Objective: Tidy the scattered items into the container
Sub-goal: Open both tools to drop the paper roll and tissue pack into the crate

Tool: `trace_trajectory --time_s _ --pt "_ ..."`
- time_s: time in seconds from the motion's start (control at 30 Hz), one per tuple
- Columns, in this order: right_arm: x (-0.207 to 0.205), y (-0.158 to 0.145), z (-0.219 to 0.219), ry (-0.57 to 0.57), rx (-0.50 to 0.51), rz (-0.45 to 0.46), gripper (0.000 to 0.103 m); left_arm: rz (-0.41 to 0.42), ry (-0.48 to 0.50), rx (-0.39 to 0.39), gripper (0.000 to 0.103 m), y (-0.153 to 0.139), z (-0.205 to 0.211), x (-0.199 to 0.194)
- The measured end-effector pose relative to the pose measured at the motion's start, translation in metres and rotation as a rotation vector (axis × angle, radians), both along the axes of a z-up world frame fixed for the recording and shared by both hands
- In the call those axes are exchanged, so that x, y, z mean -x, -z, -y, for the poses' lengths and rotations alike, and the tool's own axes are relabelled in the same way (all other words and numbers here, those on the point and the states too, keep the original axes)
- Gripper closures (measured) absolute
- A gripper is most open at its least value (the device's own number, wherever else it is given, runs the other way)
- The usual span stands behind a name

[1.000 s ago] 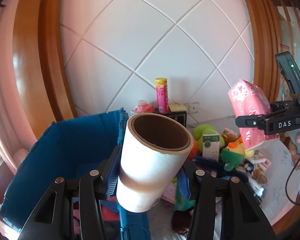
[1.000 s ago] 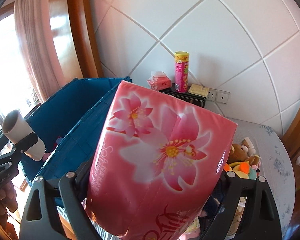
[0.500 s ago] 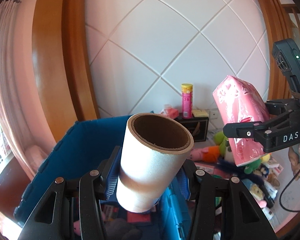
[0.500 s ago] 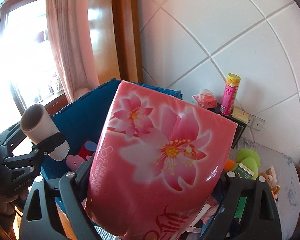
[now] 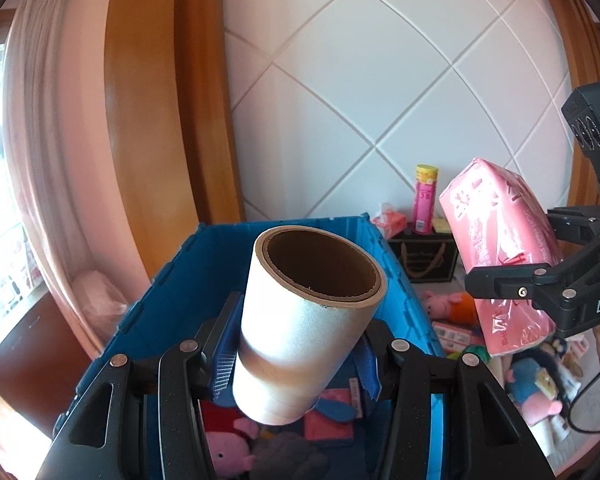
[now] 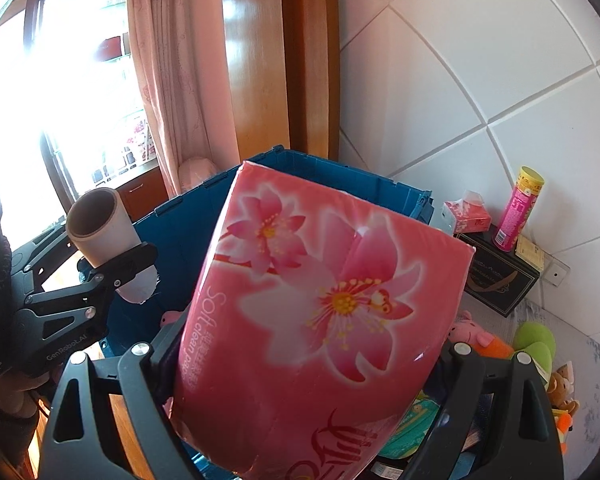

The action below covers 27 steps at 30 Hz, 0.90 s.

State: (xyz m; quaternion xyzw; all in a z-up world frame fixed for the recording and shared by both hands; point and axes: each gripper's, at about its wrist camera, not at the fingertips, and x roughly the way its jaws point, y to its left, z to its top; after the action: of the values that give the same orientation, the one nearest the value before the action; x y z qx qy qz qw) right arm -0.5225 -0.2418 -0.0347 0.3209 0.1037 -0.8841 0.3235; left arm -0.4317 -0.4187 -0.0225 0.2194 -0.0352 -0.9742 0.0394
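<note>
My left gripper [image 5: 296,344] is shut on a silver roll with a cardboard core [image 5: 304,320] and holds it above the open blue crate [image 5: 160,312]. The roll also shows in the right wrist view [image 6: 100,228]. My right gripper [image 6: 312,344] is shut on a pink flowered tissue pack [image 6: 320,320], held in the air just right of the crate; the pack shows in the left wrist view [image 5: 500,248]. Inside the crate lie a pink pig plush [image 5: 228,448] and other items.
Plush toys [image 5: 452,304] and small boxes lie scattered on the table right of the crate. A black box [image 6: 496,276] with a pink-yellow can [image 6: 516,208] stands by the tiled wall. Wooden frame and curtain [image 6: 172,80] are at left.
Both grippers have swung left with their loads. The roll now hangs over the crate's inside, and the tissue pack has come closer to the crate's right wall.
</note>
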Motion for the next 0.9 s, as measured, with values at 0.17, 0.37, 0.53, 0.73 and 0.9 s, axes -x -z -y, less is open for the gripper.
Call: trace_trajectory --time_s 0.17,0.37,0.53,0.73,0.9 --pt "0.011 0.005 0.021 -0.007 -0.005 0.021 0.013 0.009 -0.006 0.008 0.054 0.002 0.016 0.012" --pt "0.026 0.012 0.045 -0.004 -0.015 0.033 0.013 0.014 -0.016 0.003 0.054 0.006 0.036 0.027" --pt "0.04 0.011 0.065 -0.003 -0.031 0.02 0.013 0.024 -0.026 -0.003 0.054 0.009 0.057 0.044" --pt "0.062 0.007 0.084 0.017 -0.049 0.006 0.013 0.031 -0.031 0.013 0.054 0.014 0.085 0.07" --pt "0.075 0.011 0.094 0.029 -0.063 0.009 0.013 0.029 -0.029 0.014 0.054 0.018 0.101 0.089"
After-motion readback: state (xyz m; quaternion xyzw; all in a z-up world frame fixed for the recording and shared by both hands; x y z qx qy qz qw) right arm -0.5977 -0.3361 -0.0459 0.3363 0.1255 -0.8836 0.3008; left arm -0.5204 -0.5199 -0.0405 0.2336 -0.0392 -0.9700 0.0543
